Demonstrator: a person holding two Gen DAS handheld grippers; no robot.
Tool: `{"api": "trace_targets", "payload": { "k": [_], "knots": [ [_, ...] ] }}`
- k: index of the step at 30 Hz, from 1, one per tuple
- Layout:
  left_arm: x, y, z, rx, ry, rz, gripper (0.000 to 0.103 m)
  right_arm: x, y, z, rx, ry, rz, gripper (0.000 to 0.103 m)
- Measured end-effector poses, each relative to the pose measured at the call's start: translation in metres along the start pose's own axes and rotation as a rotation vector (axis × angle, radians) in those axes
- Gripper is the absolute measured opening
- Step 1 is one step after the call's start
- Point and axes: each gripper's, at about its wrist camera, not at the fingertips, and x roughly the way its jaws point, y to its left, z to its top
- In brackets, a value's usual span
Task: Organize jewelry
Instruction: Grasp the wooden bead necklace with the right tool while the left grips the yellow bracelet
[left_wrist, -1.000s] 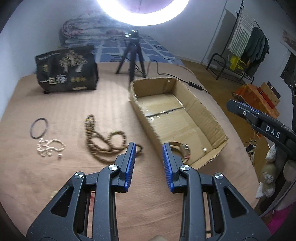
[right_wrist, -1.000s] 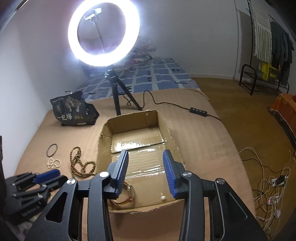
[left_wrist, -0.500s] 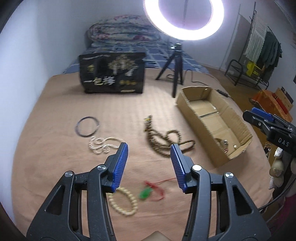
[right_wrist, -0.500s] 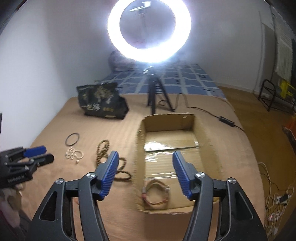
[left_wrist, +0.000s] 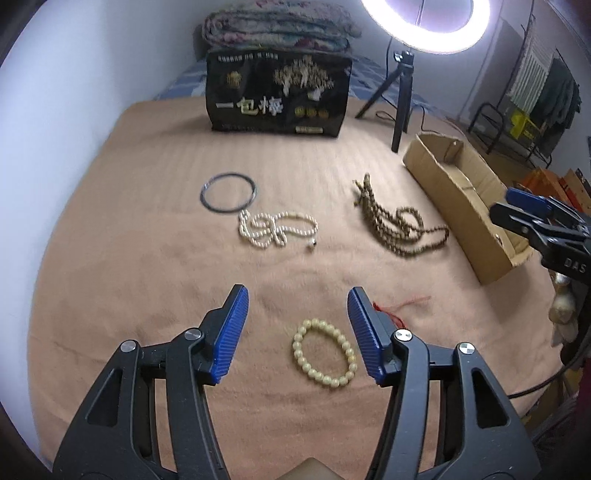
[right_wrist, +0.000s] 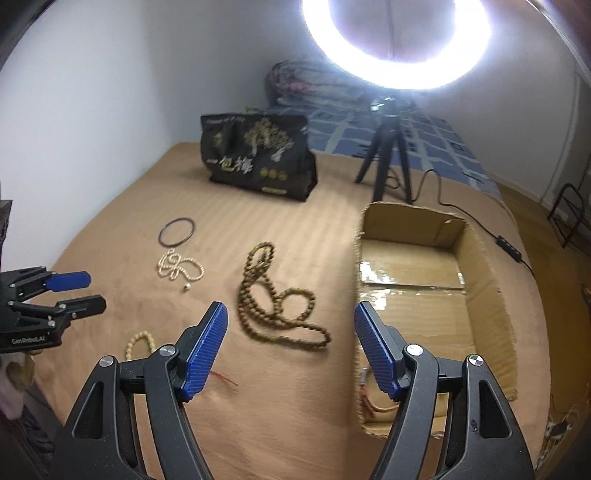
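Cream bracelet (left_wrist: 325, 352) is framed by left gripper (left_wrist: 297, 323), jaws just opened, empty | right gripper (right_wrist: 290, 325) spread, empty | lowering squarely over beads is advised before closing.

Bare blanket (left_wrist: 147, 258) ahead, cardboard box (left_wrist: 454, 206) walling the right, black bag (left_wrist: 277, 96) and tripod (left_wrist: 400, 99) behind

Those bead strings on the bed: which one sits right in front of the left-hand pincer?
The pale yellow bead bracelet, a small closed loop lying just ahead of the open left gripper. The white pearl strand and the brown wooden beads lie farther off.
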Motion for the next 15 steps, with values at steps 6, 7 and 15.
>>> {"api": "trace_targets", "payload": {
  "k": [6,7,15],
  "knots": [
    [0.017,0.007,-0.014,0.004,0.065,-0.030,0.057,0.023,0.019,-0.001,-0.044,0.055,0.032,0.071],
    [0.020,0.008,-0.016,0.003,0.075,-0.033,0.057,0.029,0.022,-0.001,-0.056,0.071,0.039,0.071],
    [0.039,0.011,-0.029,0.003,0.146,-0.058,0.056,0.073,0.036,-0.002,-0.114,0.157,0.047,0.071]
  ]
}}
